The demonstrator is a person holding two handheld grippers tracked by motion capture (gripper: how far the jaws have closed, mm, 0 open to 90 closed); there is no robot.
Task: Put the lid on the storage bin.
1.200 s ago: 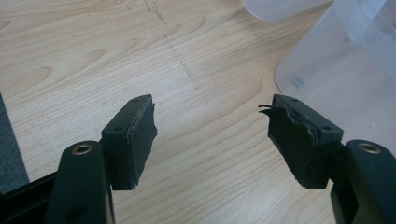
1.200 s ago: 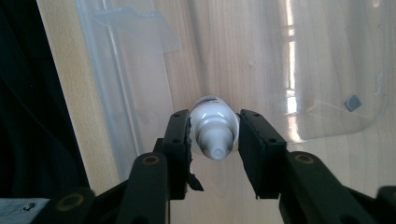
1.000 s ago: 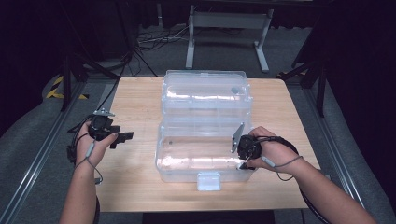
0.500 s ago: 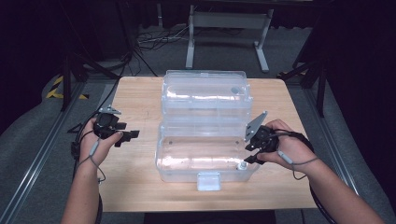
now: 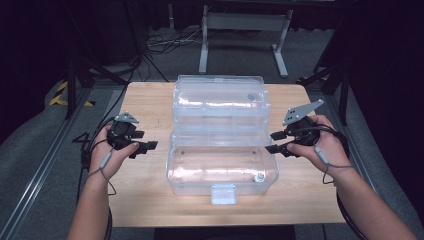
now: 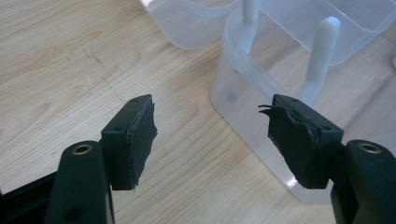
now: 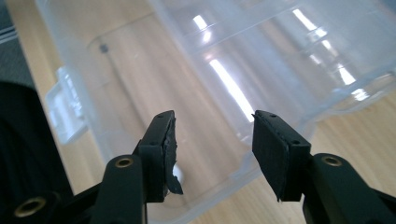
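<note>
The clear box [image 5: 222, 167] is lying open on the table [image 5: 150, 200], a small metal piece [image 5: 259, 177] inside; left gripper [image 5: 145, 146] and right gripper [image 5: 274, 142] are flanking it, jaws spread.

Left gripper [image 5: 146, 146] and right gripper [image 5: 275, 142] both gape, facing inward.

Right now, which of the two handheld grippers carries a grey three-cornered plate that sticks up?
The right gripper, beside the clear plastic box; its grey plate sticks up highest.

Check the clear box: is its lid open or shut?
Open. The lid lies flipped back behind the box; its latch hangs free in front.
</note>
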